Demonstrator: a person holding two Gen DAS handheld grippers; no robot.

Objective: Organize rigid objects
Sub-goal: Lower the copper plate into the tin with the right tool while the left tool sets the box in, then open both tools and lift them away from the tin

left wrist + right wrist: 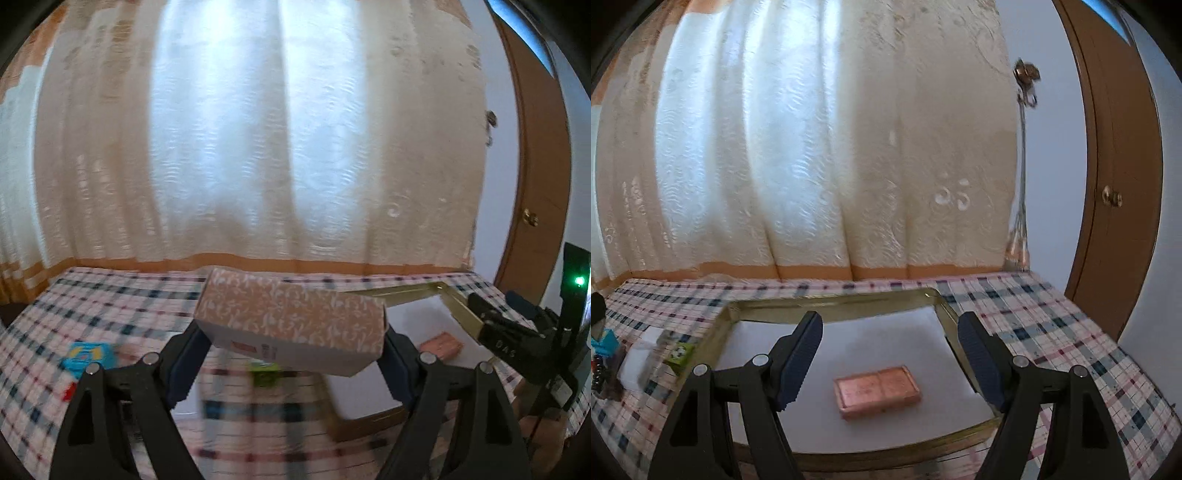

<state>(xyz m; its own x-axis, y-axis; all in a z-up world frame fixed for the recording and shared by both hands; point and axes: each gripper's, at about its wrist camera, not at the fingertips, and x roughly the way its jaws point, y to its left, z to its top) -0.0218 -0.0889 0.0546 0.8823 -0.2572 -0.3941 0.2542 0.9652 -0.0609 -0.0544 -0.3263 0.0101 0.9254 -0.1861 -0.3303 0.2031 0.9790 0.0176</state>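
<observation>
My left gripper [291, 354] is shut on a long pink box with a white leaf pattern [291, 317] and holds it tilted above the checked tablecloth. A gold-rimmed tray with a white base [827, 314] lies on the table; it also shows in the left wrist view [417, 317] at the right. A small copper-pink tin [877, 390] lies flat in the tray and shows in the left wrist view [441, 345]. My right gripper [890, 362] is open and empty, its fingers above the tray on either side of the tin. The right gripper shows in the left wrist view [476, 306].
A blue box [86, 356], a small green box [264, 373] and a red item [68, 391] lie on the cloth left of the tray. In the right wrist view a green box [679, 354], a clear container [642, 362] and dark beads [598, 373] sit left. Curtain behind, door right.
</observation>
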